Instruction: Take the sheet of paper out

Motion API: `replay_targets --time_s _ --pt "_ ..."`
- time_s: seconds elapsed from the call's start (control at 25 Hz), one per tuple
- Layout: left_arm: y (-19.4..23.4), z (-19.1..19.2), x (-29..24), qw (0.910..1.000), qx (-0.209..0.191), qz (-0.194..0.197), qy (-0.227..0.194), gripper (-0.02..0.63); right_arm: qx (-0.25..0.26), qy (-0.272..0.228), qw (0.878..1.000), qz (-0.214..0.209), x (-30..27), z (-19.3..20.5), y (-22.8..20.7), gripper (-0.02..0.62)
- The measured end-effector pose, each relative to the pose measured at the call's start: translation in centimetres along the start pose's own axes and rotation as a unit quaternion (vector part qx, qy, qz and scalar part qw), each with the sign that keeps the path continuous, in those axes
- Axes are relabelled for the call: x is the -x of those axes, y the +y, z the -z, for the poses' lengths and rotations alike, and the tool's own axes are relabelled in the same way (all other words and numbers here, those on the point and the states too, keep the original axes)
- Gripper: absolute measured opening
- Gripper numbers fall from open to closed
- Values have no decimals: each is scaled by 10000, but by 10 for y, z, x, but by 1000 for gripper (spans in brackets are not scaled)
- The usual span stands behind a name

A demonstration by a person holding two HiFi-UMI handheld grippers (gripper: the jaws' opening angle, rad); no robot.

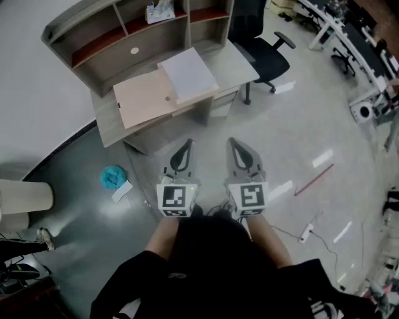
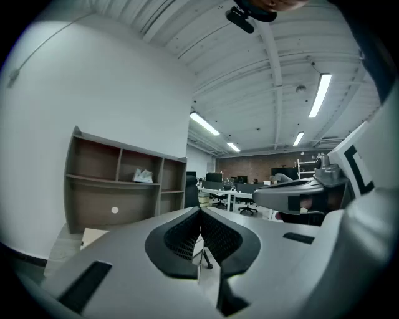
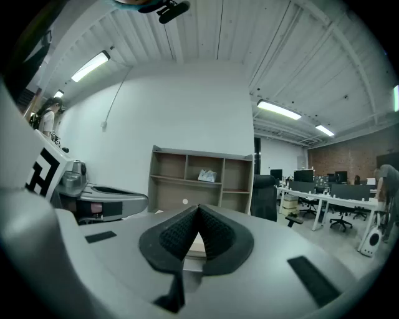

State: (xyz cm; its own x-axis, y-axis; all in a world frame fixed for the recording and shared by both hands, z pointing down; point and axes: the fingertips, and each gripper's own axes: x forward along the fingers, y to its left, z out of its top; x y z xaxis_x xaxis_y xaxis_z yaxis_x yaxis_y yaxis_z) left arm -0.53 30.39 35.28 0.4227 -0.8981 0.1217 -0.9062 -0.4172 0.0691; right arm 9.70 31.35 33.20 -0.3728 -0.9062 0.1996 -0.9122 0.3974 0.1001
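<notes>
A white sheet of paper (image 1: 189, 73) lies on the grey desk (image 1: 235, 61), overlapping the right edge of a tan folder (image 1: 144, 98). Both grippers hover over the floor in front of the desk, well short of it, side by side and pointing at it. My left gripper (image 1: 186, 147) is shut with nothing between its pads (image 2: 200, 215). The right gripper (image 1: 234, 145) is likewise shut and empty (image 3: 199, 210). Neither touches the paper or the folder.
A shelf hutch (image 1: 118, 31) stands on the back of the desk, with a white packet (image 1: 159, 11) in one compartment. A black office chair (image 1: 265, 50) is right of the desk. On the floor lie a blue cloth (image 1: 113, 177), a red stick (image 1: 313, 179) and a power strip (image 1: 306, 233).
</notes>
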Motion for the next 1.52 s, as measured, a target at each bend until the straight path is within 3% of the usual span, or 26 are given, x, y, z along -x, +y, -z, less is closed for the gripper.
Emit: replay_targets --time_s 0.32,0.76,1.16,1.52 --pt "58 21 11 9997 68 175 174 44 -175 -213 9996 -88 -30 3 49 17" --pt "99 36 16 9981 179 471 357 44 -11 46 10000 -81 -54 11 89 17" --pt "125 42 1 9981 216 362 455 44 29 92 9998 -166 -92 11 89 17" --pt "151 41 -46 9976 176 226 627 44 -62 91 9995 -297 -143 7 67 17"
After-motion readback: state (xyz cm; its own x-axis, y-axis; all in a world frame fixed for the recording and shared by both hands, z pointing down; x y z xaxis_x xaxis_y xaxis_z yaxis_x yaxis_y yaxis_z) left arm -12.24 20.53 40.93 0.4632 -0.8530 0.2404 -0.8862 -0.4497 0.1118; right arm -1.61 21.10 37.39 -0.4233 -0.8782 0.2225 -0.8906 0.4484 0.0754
